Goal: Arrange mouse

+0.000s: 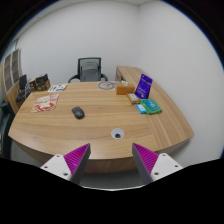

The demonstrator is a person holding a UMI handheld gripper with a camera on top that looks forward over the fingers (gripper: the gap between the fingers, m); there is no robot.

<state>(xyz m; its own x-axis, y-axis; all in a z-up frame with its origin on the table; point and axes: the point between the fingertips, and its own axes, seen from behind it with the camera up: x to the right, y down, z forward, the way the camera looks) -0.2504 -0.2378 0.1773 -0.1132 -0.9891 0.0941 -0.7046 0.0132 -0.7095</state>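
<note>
Mouse (78,112) sits mid-counter (60,130), left of centre, well beyond the fingers (109,160), which are spread & empty. Prob light, rigid, smooth shell; grip across its sides.

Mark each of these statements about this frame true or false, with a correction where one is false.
1. The gripper holds the mouse. False: the fingers are open and empty, and the mouse lies on the table well beyond them.
2. An office chair stands at the table's far side. True.
3. A round cable hole lies in the tabletop just ahead of the fingers. True.
4. The mouse is white. False: it is dark.
5. A purple box stands upright on the table. True.
</note>
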